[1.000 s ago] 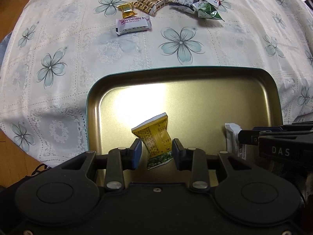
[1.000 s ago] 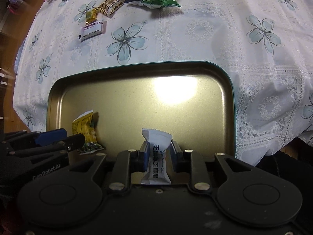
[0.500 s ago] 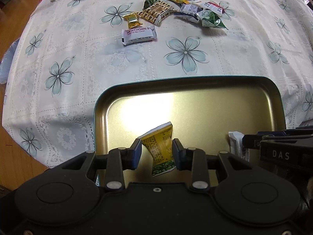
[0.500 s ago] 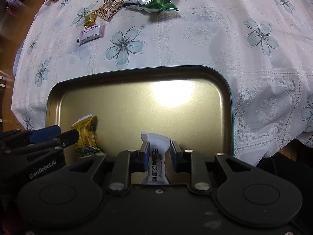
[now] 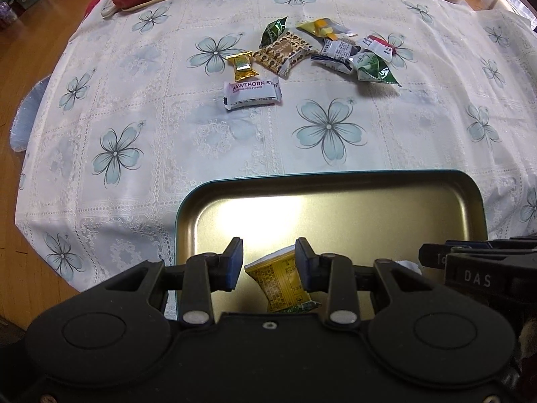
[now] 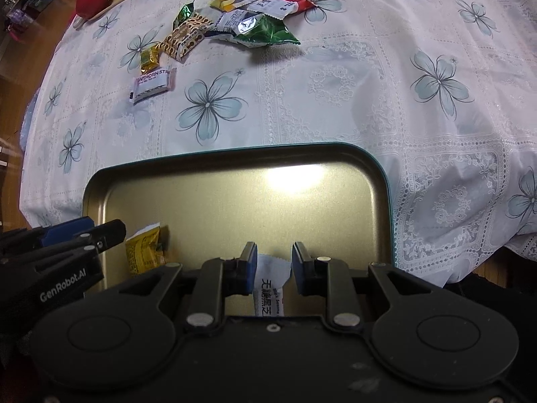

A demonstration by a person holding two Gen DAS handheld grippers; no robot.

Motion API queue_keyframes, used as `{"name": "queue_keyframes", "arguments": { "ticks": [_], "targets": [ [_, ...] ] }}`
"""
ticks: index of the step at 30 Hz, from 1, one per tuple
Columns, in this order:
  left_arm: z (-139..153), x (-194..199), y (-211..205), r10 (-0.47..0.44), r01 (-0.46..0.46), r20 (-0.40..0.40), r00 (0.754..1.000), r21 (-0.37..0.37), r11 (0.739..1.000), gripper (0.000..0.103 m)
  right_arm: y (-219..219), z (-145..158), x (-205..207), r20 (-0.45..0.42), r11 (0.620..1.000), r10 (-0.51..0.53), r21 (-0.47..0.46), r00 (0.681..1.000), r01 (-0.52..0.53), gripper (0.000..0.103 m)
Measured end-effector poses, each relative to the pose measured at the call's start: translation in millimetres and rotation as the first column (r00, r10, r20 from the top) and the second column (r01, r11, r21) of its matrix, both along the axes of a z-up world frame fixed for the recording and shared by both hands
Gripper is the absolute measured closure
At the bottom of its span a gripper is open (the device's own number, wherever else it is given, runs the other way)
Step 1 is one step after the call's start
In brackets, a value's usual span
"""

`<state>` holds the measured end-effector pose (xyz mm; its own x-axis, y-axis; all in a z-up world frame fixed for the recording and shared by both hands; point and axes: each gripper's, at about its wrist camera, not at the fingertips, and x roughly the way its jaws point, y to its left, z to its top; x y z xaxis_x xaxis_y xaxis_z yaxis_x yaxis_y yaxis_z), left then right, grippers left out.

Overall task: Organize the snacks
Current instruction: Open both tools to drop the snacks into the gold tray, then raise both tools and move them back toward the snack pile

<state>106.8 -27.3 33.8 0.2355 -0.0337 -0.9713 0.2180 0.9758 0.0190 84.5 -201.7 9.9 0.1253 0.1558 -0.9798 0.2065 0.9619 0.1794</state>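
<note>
Two snacks lie in the tray (image 5: 470,198); left tongs (image 5: 268,265) open over the yellow packet (image 5: 282,280), right tongs (image 6: 271,267) apparently loose around the white packet (image 6: 270,294); the pile (image 5: 319,50) at upper frame remains.

A smooth metal tray (image 5: 335,215) with a dull gold sheen is seen on a lace-textured, flower-printed cloth (image 5: 167,141). Glossy foil and plastic film are shown by the snack wrappers (image 5: 372,67). Matt black plastic forms the left gripper (image 5: 268,262). A polished wood floor (image 5: 40,33) is visible.
</note>
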Motion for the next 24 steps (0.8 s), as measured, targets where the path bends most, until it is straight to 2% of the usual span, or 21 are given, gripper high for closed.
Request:
{"name": "queue_keyframes", "arguments": {
  "ticks": [7,11,14,16,20,24],
  "targets": [
    [1,6,0,0.026,-0.026,0.017,1.0,0.003,1.0,0.06,-6,10,4,0.046,1.0,-0.025,-0.011,0.999,0.026,0.077],
    [8,10,4,0.059,-0.058,0.049,0.997,-0.019,0.998,0.06,-7,24,7,0.128,0.999,-0.034,-0.028,0.991,0.038,0.077],
    [18,16,9,0.098,-0.094,0.095,0.991,-0.04,0.995,0.06,-7,40,8,0.222,0.997,-0.037,-0.054,0.974,0.05,0.076],
    [25,20,14,0.128,-0.12,0.126,0.984,-0.066,0.991,0.06,-9,50,11,0.279,0.995,-0.042,-0.076,0.96,0.066,0.072],
    [40,28,20,0.178,-0.163,0.204,0.963,-0.086,0.983,0.06,-14,66,16,0.355,0.99,-0.075,-0.084,0.932,0.111,0.063],
    [51,36,23,0.182,-0.161,0.261,0.948,-0.1,0.982,0.06,-20,85,24,0.415,0.988,-0.091,-0.076,0.905,0.134,0.063]
  ]
}}
